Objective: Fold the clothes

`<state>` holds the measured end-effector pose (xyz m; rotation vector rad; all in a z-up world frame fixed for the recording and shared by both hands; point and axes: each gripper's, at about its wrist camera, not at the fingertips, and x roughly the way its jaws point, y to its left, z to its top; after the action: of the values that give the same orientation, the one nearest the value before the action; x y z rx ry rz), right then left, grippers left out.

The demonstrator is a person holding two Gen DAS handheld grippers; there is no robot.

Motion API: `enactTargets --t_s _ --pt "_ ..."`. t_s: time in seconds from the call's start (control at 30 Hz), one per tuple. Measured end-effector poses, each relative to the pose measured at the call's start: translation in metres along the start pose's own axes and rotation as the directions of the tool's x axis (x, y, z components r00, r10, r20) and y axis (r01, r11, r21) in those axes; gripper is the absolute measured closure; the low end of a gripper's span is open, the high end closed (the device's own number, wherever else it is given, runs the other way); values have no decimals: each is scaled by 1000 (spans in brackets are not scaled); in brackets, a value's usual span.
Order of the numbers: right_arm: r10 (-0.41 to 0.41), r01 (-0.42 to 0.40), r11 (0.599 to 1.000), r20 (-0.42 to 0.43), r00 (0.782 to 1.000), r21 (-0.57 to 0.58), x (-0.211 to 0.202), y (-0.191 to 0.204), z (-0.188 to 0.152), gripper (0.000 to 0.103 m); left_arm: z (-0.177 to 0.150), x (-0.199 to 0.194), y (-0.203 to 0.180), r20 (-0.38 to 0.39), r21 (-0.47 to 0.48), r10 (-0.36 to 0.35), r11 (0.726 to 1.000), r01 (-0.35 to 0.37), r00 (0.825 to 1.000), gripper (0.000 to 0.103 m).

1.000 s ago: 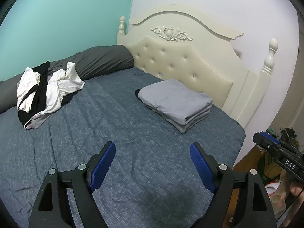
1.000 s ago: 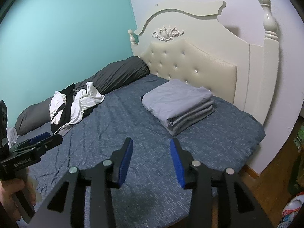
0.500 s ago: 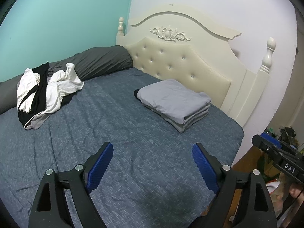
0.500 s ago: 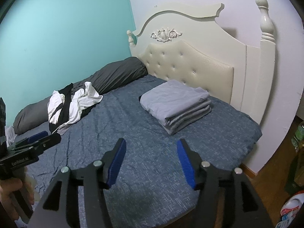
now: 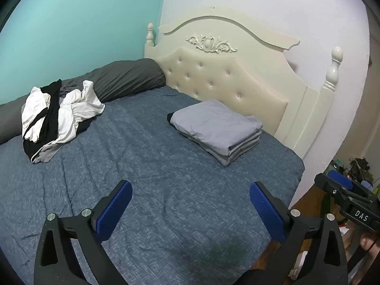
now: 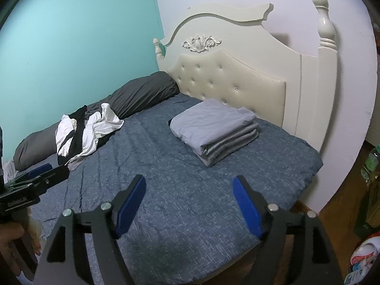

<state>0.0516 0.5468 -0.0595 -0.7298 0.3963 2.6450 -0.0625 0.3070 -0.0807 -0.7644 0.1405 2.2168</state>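
Left wrist view. Left gripper (image 5: 190,207) over the near edge of the bed (image 5: 166,190), jaws wide and opening further, nothing between the blue pads (image 5: 114,210), only bare quilt beneath. No grip in hand, so likely readied for the next garment. Pile (image 5: 57,116) of unfolded white and black clothes heaped toward the far left edge of the bed, against the dark bolster (image 5: 123,76); probably left there as the stock to draw from, well apart from the gripper. Stack (image 5: 216,128) of folded grey pieces near the headboard (image 5: 225,80), toward the right edge; set aside there, presumably, to keep the middle of the bed free as a folding surface. Right gripper (image 5: 342,187) seen past the right edge of the bed, over the floor, with part of a hand below it.

Right wrist view. Right gripper (image 6: 190,201) also above the near edge of the bed (image 6: 190,166), jaws fairly wide and opening, nothing between the pads (image 6: 131,201). Pile (image 6: 85,130) at the far left edge, by the bolster (image 6: 133,95); stack (image 6: 213,130) by the headboard (image 6: 232,80), apart from the pile. Left gripper (image 6: 35,175) at the left, held in a hand (image 6: 14,244). Judged from this: some pieces done, several left, next a reach to the pile.
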Motion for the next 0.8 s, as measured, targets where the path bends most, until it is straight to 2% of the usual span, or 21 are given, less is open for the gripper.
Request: enactTargets --t_s 0.4,0.8 --pt "3 -3 1000 15 1000 0 -9 2 0 8 -2 -3 4 -11 -13 11 1000 -11 1000 0" --pt "-5 5 1000 22 1000 -2 -13 7 -3 4 -4 -8 6 11 -15 44 999 -44 999 0"
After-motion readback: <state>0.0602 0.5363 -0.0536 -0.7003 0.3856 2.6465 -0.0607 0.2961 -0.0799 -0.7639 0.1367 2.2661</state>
